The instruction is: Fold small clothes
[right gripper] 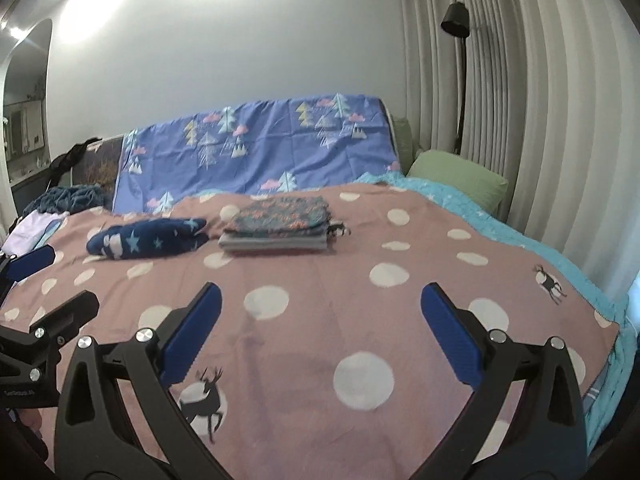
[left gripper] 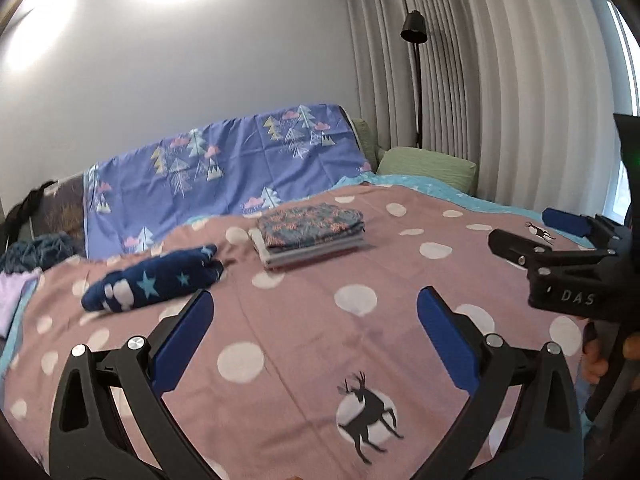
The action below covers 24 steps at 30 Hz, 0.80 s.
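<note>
- Hovering over the bed (left gripper: pixel 304 360), the left gripper (left gripper: pixel 314 332) has its jaws spread as wide as they go, nothing between them.
- The right gripper (right gripper: pixel 320 326) is likewise wide open and empty.
- Farther on, a navy star-print garment (left gripper: pixel 154 280) lies rumpled on the pink dotted cover.
- Just beside it sits a neat stack of folded clothes (left gripper: pixel 310 238), a dark patterned piece on top.
</note>
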Each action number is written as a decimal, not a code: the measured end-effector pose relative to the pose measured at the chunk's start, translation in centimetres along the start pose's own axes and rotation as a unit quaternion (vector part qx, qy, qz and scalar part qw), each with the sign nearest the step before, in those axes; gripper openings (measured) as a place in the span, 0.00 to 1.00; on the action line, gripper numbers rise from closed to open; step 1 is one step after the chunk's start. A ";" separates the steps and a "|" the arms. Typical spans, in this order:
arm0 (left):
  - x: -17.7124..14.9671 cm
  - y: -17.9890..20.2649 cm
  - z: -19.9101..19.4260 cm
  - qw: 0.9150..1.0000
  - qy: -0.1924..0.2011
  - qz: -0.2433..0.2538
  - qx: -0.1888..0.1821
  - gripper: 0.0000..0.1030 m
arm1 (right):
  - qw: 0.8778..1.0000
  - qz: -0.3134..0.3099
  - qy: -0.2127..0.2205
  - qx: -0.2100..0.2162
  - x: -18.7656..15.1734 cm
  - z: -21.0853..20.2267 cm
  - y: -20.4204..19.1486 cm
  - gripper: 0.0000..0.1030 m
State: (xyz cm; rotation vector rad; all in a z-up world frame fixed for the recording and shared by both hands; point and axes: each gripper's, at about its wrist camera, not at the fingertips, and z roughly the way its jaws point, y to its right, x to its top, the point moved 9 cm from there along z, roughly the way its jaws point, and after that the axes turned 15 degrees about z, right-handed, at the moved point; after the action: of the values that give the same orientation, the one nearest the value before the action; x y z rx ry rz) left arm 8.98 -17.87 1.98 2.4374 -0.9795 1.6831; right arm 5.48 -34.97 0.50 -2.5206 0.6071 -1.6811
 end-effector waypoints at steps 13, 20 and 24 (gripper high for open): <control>-1.4 -1.3 -3.2 1.000 -0.006 -0.006 0.026 0.99 | 1.000 -0.004 -0.005 0.006 -1.0 -1.7 -1.6 0.98; -1.3 -1.5 -3.8 0.999 -0.007 -0.021 0.025 0.99 | 1.000 -0.012 -0.008 0.001 -1.3 -1.8 -1.8 0.98; -1.2 -1.3 -3.7 0.999 -0.009 -0.025 0.023 0.99 | 1.000 -0.012 -0.014 -0.001 -1.6 -1.5 -1.8 0.98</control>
State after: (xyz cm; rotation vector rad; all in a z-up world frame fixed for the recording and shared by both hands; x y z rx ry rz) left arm 6.29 -14.89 2.90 2.4872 -0.8855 1.6892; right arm 4.08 -32.52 0.17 -2.5582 0.5778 -1.6508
